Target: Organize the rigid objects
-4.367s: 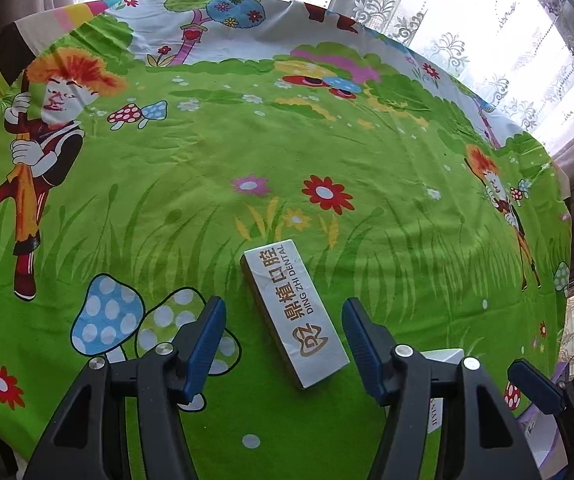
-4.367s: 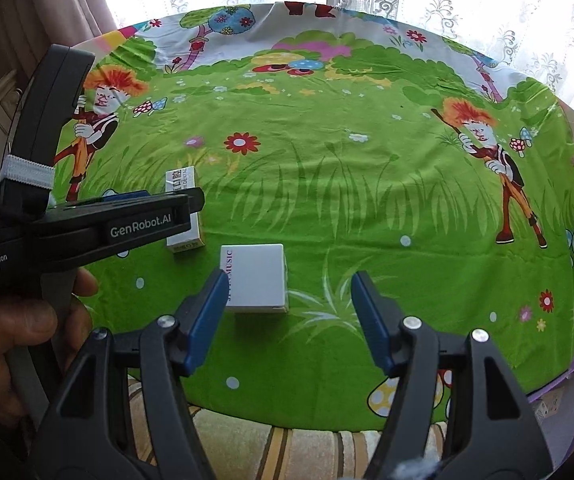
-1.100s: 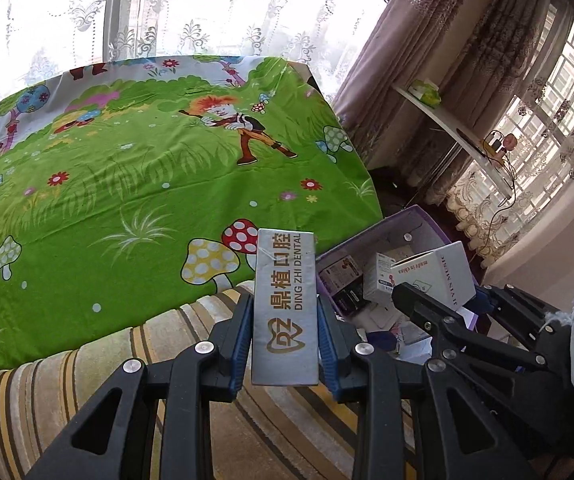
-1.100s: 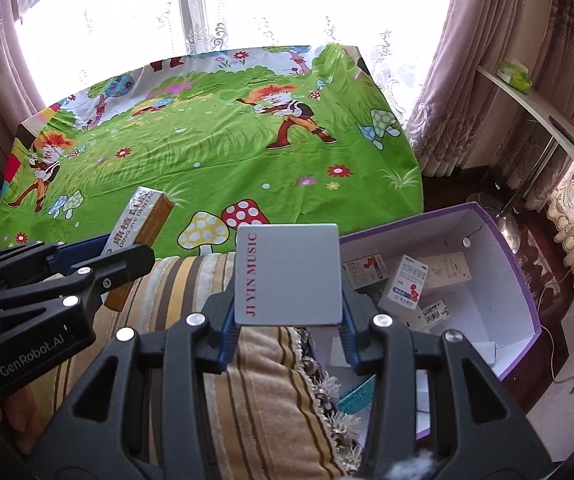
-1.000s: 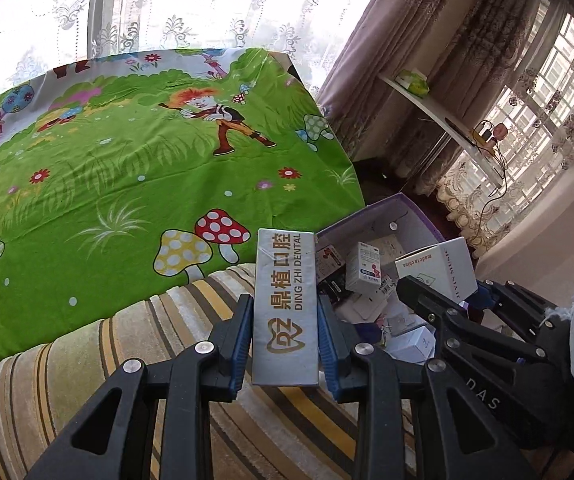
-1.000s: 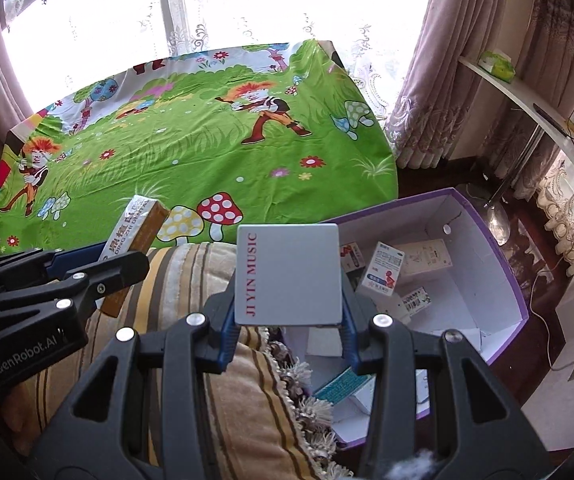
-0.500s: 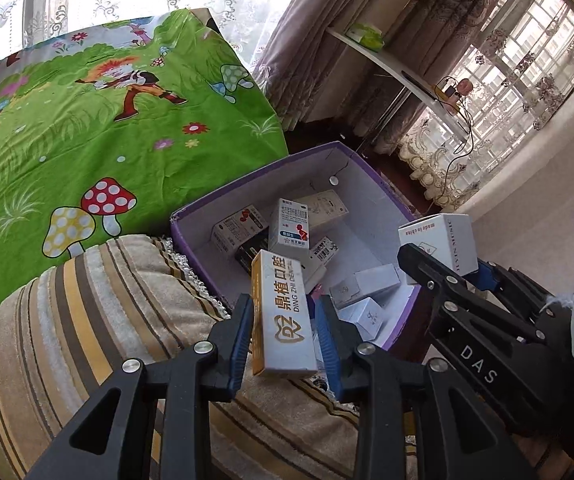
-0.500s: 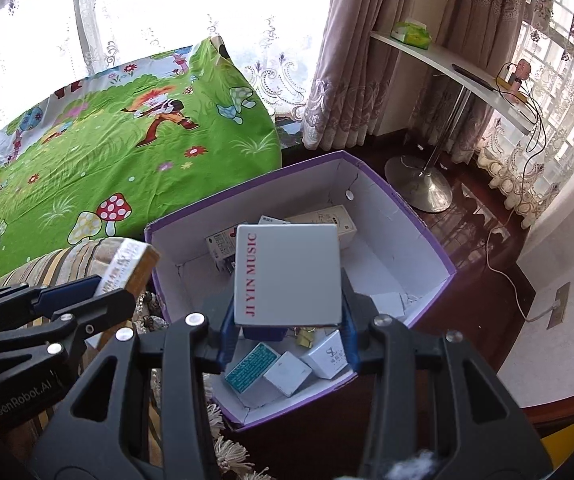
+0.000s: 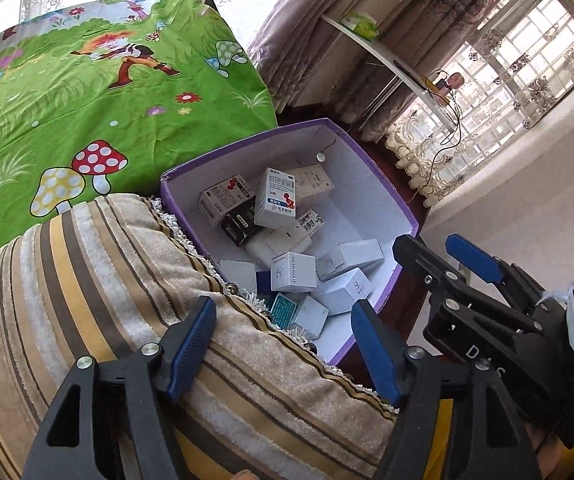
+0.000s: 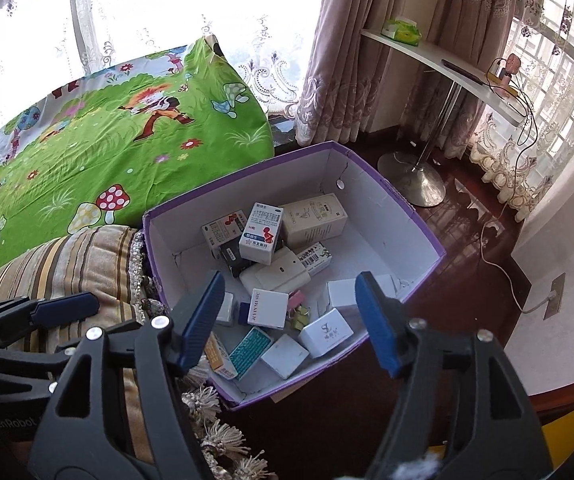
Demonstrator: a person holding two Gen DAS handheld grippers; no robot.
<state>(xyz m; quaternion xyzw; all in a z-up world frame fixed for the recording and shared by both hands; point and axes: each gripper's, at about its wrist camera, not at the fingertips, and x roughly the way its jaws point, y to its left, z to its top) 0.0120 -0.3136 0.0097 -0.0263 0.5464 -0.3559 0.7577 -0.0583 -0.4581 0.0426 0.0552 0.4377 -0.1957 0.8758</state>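
Boxes [image 10: 261, 234] heaped in purple bin [image 10: 391, 188]

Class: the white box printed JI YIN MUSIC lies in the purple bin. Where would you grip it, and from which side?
Grip the JI YIN MUSIC box across its two opposite short edges, coming straight down from above. It lies flat on top of the pile in the purple bin, broad face up, with packages crowding its sides, so a side approach looks blocked. The right claw hangs open above it.

Purple box [image 10: 387, 184] right half bare; small cartons [image 10: 263, 236] crowd left
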